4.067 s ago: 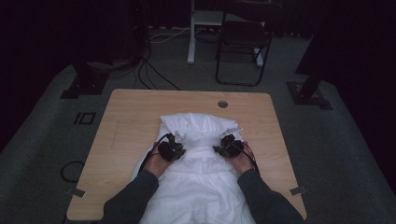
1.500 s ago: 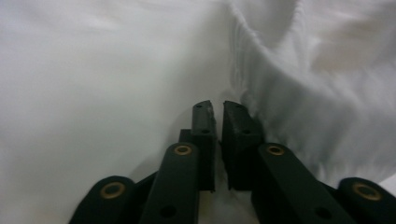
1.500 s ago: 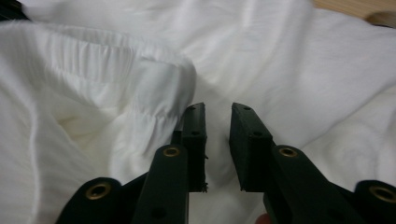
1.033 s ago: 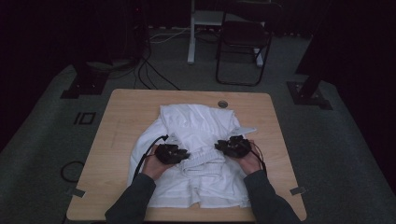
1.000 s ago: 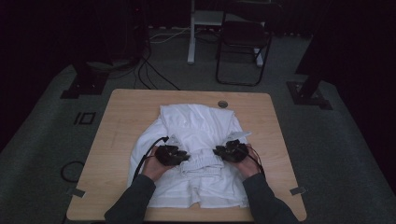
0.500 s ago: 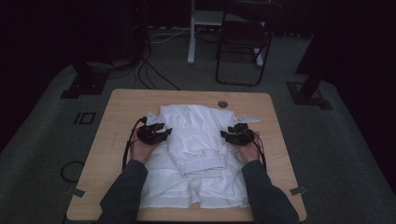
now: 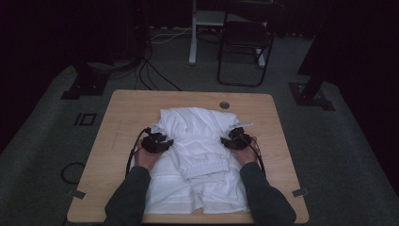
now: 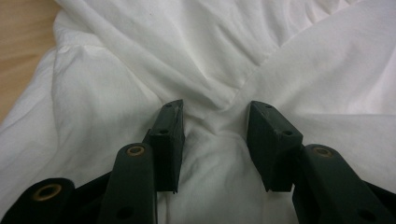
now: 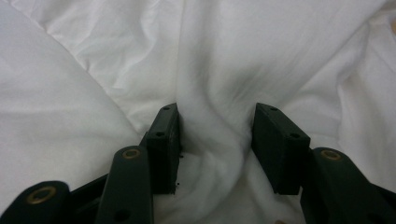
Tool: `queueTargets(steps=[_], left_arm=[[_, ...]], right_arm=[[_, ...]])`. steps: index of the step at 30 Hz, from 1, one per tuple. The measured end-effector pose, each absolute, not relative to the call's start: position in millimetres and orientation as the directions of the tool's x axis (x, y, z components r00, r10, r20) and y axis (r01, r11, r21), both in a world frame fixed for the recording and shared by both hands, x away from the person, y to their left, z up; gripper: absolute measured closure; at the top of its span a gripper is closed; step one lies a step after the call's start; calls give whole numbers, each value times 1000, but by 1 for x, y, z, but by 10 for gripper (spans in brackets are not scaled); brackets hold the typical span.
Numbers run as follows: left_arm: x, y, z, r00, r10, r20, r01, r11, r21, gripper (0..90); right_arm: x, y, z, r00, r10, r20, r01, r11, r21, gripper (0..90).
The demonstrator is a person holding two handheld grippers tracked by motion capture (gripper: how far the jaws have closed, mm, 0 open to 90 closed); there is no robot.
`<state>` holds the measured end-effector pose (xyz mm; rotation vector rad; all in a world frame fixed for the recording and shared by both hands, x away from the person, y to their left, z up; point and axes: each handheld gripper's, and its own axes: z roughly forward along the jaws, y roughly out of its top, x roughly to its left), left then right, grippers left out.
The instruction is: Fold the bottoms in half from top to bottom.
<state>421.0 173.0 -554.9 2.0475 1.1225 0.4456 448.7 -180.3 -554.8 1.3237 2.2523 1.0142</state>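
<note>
Wooden table [image 7: 122, 113], white garment [image 7: 197, 136], spread flat

The high view looks forward and down on the table [image 7: 127, 108] from above. Each gripper view sits close over the white garment [image 7: 197, 136], which all three views share.

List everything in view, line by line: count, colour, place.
garment: one, white, folded mid-table, ribbed band on top
table: one, light wood, centre
table hole: one, dark, far edge
folding chair: one, black, floor beyond table
cables: several, black, floor beyond table
sleeves: two, dark grey, near edge
left gripper: one, black, garment's left edge, jaws open over cloth
right gripper: one, black, garment's right edge, jaws open over cloth
</note>
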Motion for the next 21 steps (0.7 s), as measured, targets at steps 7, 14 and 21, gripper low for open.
queueTargets(steps=[7, 14, 21], left_arm=[[380, 169, -557, 564, 823, -60, 567, -333, 754, 566], [362, 165, -549, 588, 807, -62, 559, -350, 752, 574], [405, 174, -496, 508, 861, -5, 482, -280, 830, 452]], right_arm=[[409, -194, -557, -550, 832, 73, 606, 337, 720, 538], [388, -203, -554, -571, 816, 94, 621, 354, 700, 594], [409, -222, -519, -496, 862, 104, 569, 233, 788, 559]])
